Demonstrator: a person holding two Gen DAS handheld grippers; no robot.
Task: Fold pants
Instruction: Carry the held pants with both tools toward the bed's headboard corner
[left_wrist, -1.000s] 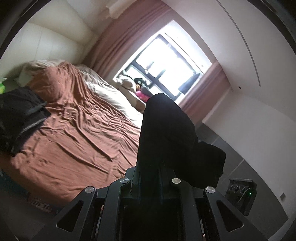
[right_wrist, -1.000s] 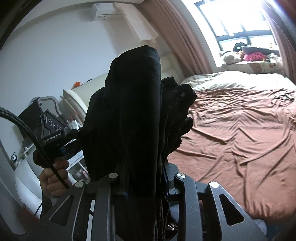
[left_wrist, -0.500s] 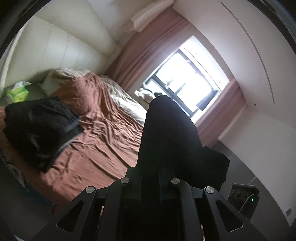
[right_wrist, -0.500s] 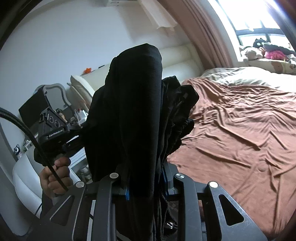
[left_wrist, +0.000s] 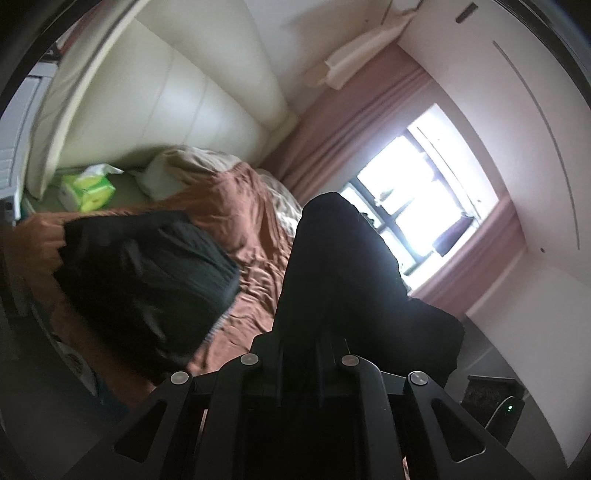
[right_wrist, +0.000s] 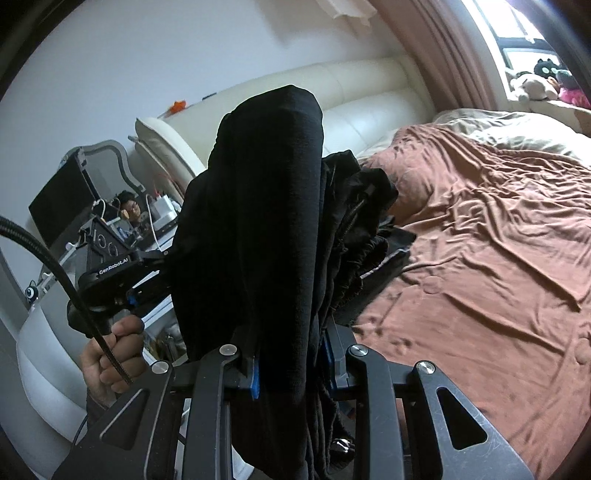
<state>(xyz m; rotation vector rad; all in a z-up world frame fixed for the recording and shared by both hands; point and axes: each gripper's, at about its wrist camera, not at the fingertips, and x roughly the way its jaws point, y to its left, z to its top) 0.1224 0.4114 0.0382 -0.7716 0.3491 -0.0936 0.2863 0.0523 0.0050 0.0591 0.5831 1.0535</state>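
Black pants (left_wrist: 340, 280) rise in a thick fold straight out of my left gripper (left_wrist: 299, 354), which is shut on them and held above the bed's edge. My right gripper (right_wrist: 291, 354) is shut on another bunched part of the same pants (right_wrist: 266, 206), the cloth draping over its fingers. In the right wrist view the left gripper (right_wrist: 122, 277) shows at the left, held by a hand (right_wrist: 110, 350), with the pants stretched between the two. A second dark folded garment (left_wrist: 147, 273) lies on the brown bedspread (right_wrist: 480, 258).
A green tissue pack (left_wrist: 86, 188) sits by the cream headboard (left_wrist: 166, 103). A cluttered side table with a black monitor (right_wrist: 59, 203) stands left of the bed. Window with pink curtains (left_wrist: 417, 192) and plush toys (right_wrist: 535, 81) lie beyond the bed.
Both grippers have swung left with the pants toward the head of the bed. The dark garment on the bedspread and the headboard now fill more of the left wrist view.
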